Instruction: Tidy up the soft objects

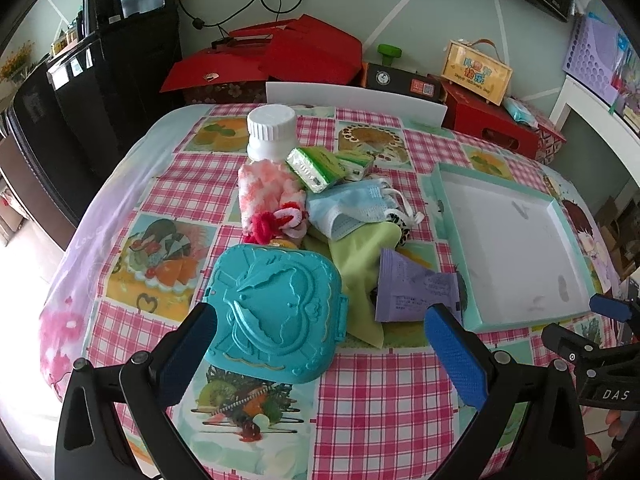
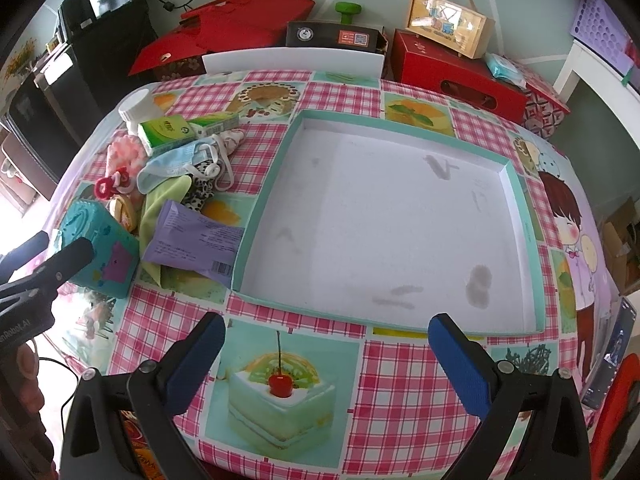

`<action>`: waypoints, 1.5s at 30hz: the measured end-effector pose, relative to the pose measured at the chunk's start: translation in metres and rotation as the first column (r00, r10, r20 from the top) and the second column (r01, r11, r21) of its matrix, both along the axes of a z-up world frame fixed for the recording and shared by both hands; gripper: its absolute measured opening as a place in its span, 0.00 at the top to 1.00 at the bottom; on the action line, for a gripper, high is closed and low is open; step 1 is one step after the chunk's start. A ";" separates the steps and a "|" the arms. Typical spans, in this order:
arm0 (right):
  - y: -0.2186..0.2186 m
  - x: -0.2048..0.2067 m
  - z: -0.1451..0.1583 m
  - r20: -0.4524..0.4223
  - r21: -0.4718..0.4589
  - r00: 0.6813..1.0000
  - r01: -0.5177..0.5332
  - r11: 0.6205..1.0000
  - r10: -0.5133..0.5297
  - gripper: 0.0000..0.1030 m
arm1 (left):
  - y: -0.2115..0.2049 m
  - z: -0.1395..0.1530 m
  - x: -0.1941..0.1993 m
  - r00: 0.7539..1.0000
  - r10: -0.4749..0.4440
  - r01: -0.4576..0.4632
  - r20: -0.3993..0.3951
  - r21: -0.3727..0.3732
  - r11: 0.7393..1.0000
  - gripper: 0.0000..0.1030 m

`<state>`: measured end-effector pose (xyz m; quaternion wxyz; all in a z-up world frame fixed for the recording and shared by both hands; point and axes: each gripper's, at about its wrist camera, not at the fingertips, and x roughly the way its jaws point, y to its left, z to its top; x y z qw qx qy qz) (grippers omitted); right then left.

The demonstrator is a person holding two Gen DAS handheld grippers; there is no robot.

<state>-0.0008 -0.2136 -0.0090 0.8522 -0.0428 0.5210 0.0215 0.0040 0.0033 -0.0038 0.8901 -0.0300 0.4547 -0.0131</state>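
A heap lies left of a shallow teal-rimmed white tray [image 1: 472,316] [image 2: 516,184]. In it: a pink-white knitted cloth [image 1: 262,188] [image 2: 126,152], red and white hair ties [image 1: 276,220] [image 2: 110,184], blue face masks [image 1: 352,208] [image 2: 172,164], a green cloth [image 1: 360,276] [image 2: 160,200], a purple packet [image 1: 412,284] [image 2: 192,240], green tissue packs [image 1: 316,168] [image 2: 166,132] and a teal plastic case [image 1: 276,312] [image 2: 100,252]. My left gripper [image 1: 320,356] is open, its fingers on either side of the teal case. My right gripper [image 2: 326,360] is open over the tablecloth before the tray, holding nothing.
A white-capped bottle [image 1: 270,132] [image 2: 138,110] stands behind the heap. Red boxes [image 1: 276,52] [image 2: 460,68], a black box [image 2: 336,36] and a yellow carry box [image 1: 476,72] sit past the table's far edge. A white chair back [image 1: 356,100] lines that edge.
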 end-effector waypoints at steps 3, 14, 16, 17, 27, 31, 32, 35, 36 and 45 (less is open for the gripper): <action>0.001 0.000 0.000 0.000 -0.003 1.000 -0.002 1.000 0.002 0.00 | 0.002 0.000 0.001 1.000 -0.003 0.003 0.000 -0.020 1.000 0.00; 0.007 0.005 -0.003 -0.001 -0.001 1.000 -0.020 1.000 0.020 0.00 | 0.008 0.008 0.007 1.000 -0.010 0.010 0.015 -0.036 0.999 0.00; 0.008 0.007 -0.003 0.001 -0.001 1.000 -0.023 1.000 0.023 0.00 | 0.013 0.013 0.011 1.000 -0.007 0.008 0.028 -0.048 0.999 0.00; 0.009 0.009 -0.003 0.004 0.000 1.000 -0.027 1.000 0.027 0.00 | 0.016 0.016 0.014 0.999 -0.006 0.008 0.036 -0.056 0.998 0.00; 0.031 0.042 0.010 0.053 0.079 0.994 -0.098 0.992 0.094 0.00 | 0.041 0.044 0.063 0.998 -0.063 0.065 0.028 -0.077 0.995 0.00; 0.050 0.059 0.009 0.049 0.124 0.989 -0.145 0.982 0.140 0.00 | 0.048 0.041 0.087 0.996 -0.078 0.077 -0.030 -0.036 0.996 0.00; 0.055 0.063 0.008 0.048 0.135 0.987 -0.156 0.979 0.151 0.00 | 0.051 0.040 0.091 0.997 -0.072 0.070 -0.041 -0.032 0.997 0.00; 0.072 0.076 0.004 0.044 0.157 0.982 -0.186 0.970 0.181 0.00 | 0.060 0.034 0.106 0.995 -0.050 0.047 -0.086 -0.031 0.998 0.00; 0.080 0.081 0.002 0.039 0.160 0.980 -0.200 0.967 0.196 0.00 | 0.063 0.030 0.111 0.993 -0.045 0.041 -0.105 -0.038 0.998 0.00; 0.125 0.110 -0.007 0.038 0.179 0.952 -0.304 0.936 0.303 0.04 | 0.081 0.000 0.138 0.979 -0.027 0.011 -0.204 -0.080 0.997 0.00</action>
